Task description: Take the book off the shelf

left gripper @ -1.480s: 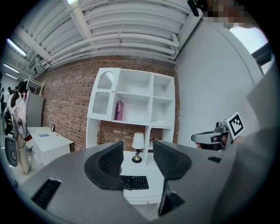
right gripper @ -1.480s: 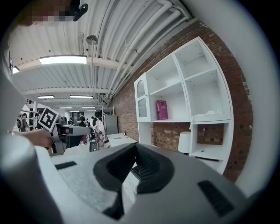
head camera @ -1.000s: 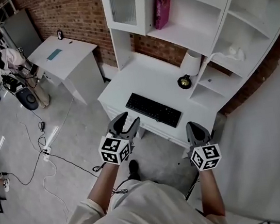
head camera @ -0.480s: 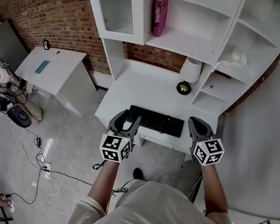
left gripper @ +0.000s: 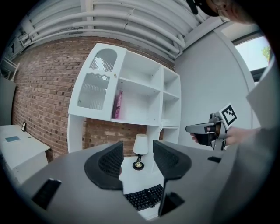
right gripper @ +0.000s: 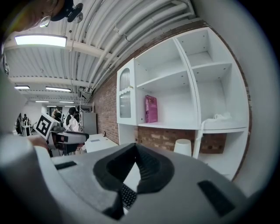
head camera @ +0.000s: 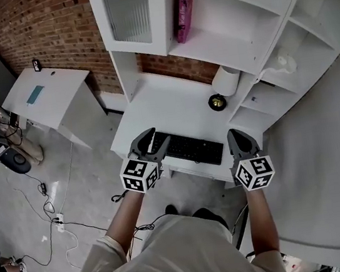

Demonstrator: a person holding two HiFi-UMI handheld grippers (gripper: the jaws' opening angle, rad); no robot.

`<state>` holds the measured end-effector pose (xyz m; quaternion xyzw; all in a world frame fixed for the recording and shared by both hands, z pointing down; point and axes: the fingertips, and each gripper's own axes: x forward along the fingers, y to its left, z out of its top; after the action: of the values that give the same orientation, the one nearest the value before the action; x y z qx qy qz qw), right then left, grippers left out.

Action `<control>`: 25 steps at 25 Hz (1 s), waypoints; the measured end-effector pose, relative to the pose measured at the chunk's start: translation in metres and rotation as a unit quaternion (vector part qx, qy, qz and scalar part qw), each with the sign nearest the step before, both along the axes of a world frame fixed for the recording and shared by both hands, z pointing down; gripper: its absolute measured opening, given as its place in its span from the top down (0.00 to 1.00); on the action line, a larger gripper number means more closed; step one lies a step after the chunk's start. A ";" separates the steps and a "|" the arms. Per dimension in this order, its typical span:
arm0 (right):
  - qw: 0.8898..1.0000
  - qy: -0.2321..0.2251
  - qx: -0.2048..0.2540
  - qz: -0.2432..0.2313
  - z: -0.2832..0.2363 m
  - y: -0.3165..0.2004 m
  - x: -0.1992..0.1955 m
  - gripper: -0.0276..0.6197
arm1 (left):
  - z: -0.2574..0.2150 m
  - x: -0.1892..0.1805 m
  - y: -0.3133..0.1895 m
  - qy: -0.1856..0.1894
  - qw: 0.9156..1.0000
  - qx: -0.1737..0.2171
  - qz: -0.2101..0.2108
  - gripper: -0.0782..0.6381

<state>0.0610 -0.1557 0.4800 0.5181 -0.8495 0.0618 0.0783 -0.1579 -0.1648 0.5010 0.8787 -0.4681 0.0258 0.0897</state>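
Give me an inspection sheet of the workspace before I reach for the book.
Surface: white desk under a white shelf unit.
Job's things: pink book upright on its shelf, beside the glass-door cabinet, untouched.
Clutter: black keyboard at the desk's front; white-shaded lamp at the back; pale object on a right-hand shelf, unclear what.
Grippers: left gripper open, empty; right gripper tips together, empty; both near the desk's front edge, short of the book.
Cables: cables trail over the floor at left.
Surroundings: brick wall; second white table at left.
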 end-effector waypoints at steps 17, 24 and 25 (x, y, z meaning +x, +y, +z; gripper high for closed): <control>0.999 0.024 -0.010 -0.039 0.007 -0.077 -0.003 0.95 | -0.004 0.017 -0.073 -0.005 1.000 -0.006 -0.020 0.62; 0.998 0.019 -0.010 -0.066 0.007 -0.130 0.011 0.95 | -0.020 0.037 -0.124 -0.016 0.999 0.005 -0.046 0.62; 0.997 0.018 -0.009 -0.069 0.006 -0.137 0.013 0.95 | -0.022 0.040 -0.131 -0.019 0.999 0.007 -0.049 0.62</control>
<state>0.0744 -0.2927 0.4862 0.4582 -0.8813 0.0544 0.1025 -0.1175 -0.2959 0.4787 0.8546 -0.5126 0.0349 0.0752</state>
